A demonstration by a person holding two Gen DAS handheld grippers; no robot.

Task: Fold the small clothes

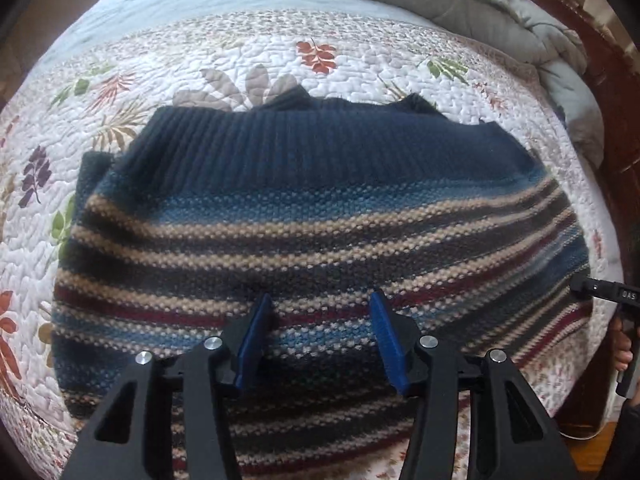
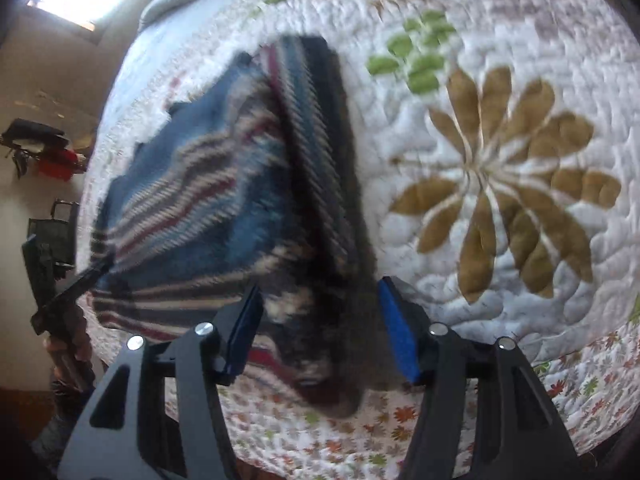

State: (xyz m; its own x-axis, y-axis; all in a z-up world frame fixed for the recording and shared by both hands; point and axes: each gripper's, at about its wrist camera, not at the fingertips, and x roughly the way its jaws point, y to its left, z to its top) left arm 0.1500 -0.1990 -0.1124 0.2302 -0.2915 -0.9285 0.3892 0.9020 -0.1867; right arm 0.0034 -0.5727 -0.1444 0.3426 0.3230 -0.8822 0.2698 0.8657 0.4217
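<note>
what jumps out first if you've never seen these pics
A striped knit sweater lies spread over a floral quilt, its navy ribbed hem at the far edge. Both grippers are open over it: the left gripper above the middle stripes, the right gripper over its folded side. A big tan flower on the quilt fills the right wrist view.

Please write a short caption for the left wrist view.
Open left tongs above a striped knitted sweater on a floral quilted bedspread.
</note>
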